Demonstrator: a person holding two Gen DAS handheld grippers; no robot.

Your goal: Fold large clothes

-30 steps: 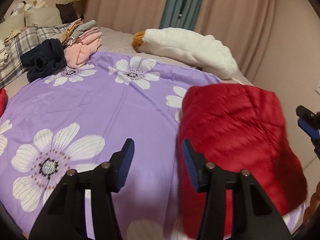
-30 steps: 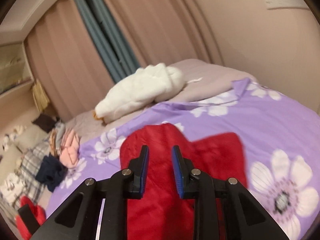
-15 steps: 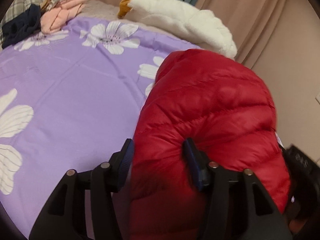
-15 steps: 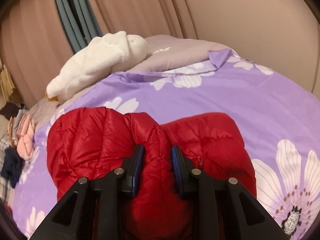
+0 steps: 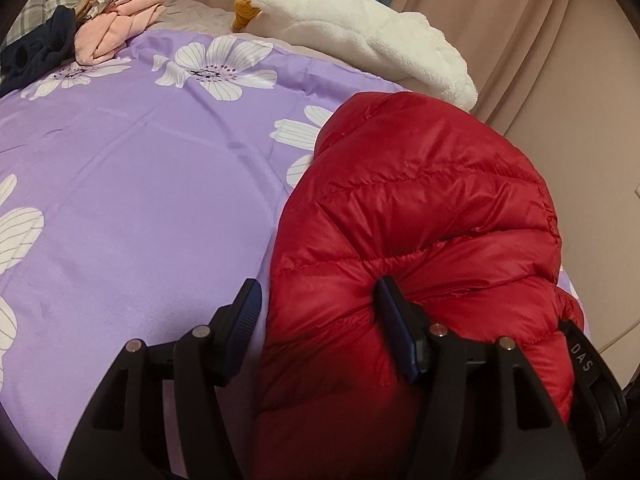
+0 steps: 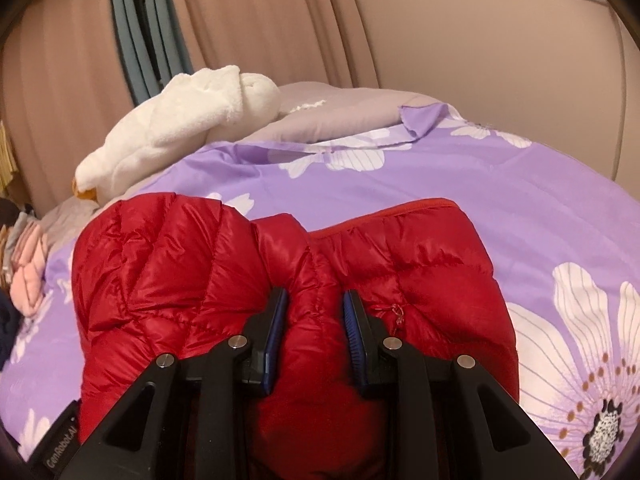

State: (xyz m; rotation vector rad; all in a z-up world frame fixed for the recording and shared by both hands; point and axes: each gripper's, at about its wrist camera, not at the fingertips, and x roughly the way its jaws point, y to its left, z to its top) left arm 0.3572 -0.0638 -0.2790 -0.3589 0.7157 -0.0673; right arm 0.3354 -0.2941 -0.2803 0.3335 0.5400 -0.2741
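Note:
A red puffer jacket (image 5: 420, 208) lies bundled on the purple flowered bedspread (image 5: 140, 200); it also shows in the right wrist view (image 6: 168, 264). My left gripper (image 5: 316, 320) stands wide around the jacket's near left edge, its right finger pressing into the padding and its left finger beside the edge. My right gripper (image 6: 314, 328) has its jaws around a ridge of the jacket, with padding bulging between them. The jacket's underside is hidden.
A white plush goose (image 5: 360, 36) lies along the far side of the bed by the curtains. Folded pink clothes (image 5: 116, 20) and a dark garment (image 5: 40, 52) sit at the far left. A wall stands close on the right.
Both grippers have come down from above the bed onto the jacket. The left now straddles its edge and the right now has a ridge of it between its jaws.

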